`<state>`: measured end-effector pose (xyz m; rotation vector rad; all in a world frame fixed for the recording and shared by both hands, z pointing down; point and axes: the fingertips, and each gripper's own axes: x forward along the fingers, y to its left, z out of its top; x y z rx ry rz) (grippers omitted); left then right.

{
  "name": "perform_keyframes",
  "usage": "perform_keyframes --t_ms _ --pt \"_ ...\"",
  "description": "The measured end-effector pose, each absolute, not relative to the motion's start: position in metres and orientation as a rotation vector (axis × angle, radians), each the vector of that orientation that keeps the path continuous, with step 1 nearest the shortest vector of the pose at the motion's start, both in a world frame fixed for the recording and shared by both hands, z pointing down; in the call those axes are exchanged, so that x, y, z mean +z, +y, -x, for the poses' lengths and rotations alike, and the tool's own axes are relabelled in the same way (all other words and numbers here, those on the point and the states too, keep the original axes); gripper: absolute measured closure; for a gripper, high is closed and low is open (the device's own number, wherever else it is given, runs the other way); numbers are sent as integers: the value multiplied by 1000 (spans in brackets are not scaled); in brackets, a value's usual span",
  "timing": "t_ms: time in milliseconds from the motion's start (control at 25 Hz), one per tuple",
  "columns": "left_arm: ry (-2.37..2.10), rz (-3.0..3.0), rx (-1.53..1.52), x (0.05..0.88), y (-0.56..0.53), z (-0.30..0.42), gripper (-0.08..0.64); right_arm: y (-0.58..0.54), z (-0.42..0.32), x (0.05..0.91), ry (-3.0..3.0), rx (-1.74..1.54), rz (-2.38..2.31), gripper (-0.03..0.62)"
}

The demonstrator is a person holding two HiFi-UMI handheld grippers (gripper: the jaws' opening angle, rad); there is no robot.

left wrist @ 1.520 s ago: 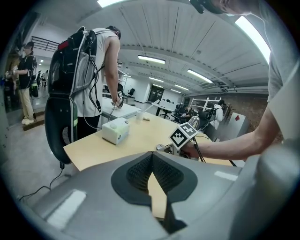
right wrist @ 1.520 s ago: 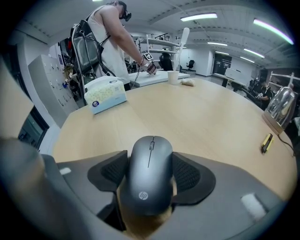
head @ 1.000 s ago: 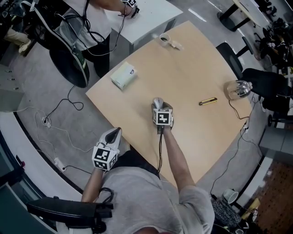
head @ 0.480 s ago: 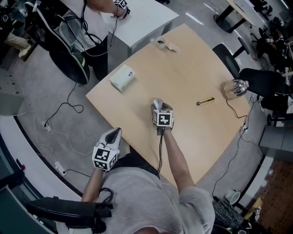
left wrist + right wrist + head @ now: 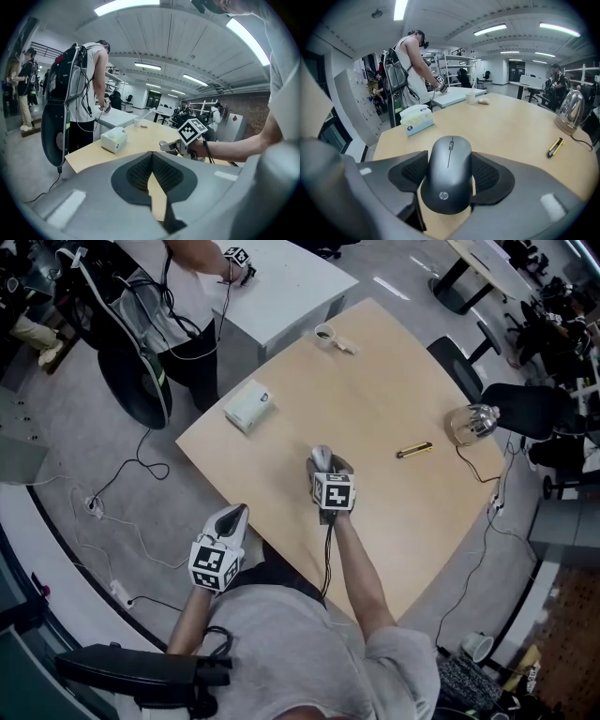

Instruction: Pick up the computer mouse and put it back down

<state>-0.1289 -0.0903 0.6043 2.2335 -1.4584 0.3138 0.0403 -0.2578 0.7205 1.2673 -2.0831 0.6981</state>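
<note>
Two claws show, the left claw (image 5: 234, 512) and the right claw (image 5: 330, 465). Three marker cubes can be counted: the left cube (image 5: 214, 564), the right cube (image 5: 335, 491) and a third cube (image 5: 236, 256) at the hand of the one other person (image 5: 192, 254) in the head view. There are two worktops, one wooden worktop (image 5: 394, 381) and one white worktop (image 5: 291, 277). Five things belong to the wooden one: one computer mouse (image 5: 449, 176), one tissue box (image 5: 248, 406), one cup (image 5: 324, 333), one yellow-and-black utility knife (image 5: 413, 450) and one glass kettle (image 5: 471, 423). The gripper views show more people far off, too small to count.
</note>
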Motion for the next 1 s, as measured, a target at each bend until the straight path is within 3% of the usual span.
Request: perform_keyframes --t_ms 1000 --pt "-1452 -2334 233 580 -87 113 541 -189 -49 597 -2344 595 -1420 298"
